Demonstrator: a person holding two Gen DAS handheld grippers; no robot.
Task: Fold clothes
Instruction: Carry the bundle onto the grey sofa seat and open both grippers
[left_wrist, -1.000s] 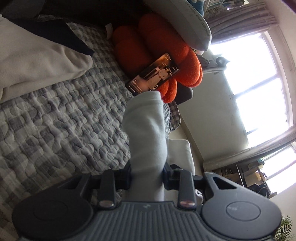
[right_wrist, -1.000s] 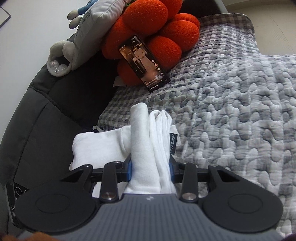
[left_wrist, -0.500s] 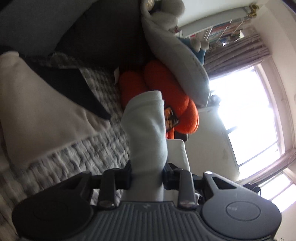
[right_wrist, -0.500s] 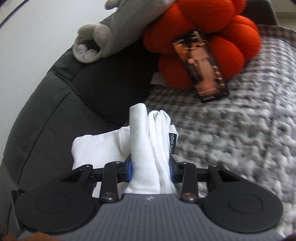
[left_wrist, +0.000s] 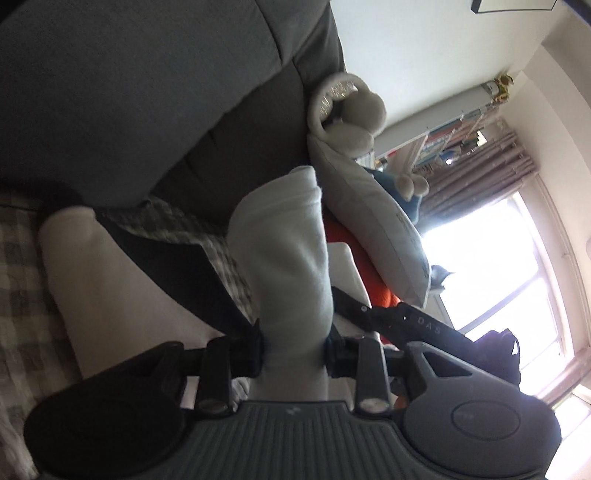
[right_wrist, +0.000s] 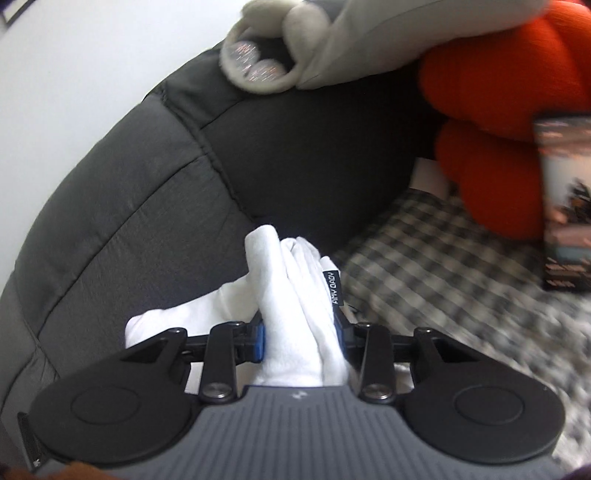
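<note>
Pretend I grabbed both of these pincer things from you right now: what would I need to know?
Left gripper: clamped on a bunched fold of the white garment, held up in front of the dark sofa back.
Right gripper: clamped on another bunch of the same white cloth, the part with the small black label.
Below lies the checked quilt; an orange cushion and a grey plush toy sit behind.
Done: both ends gripped and lifted.
Left: lay it flat on the quilt and fold it.
</note>
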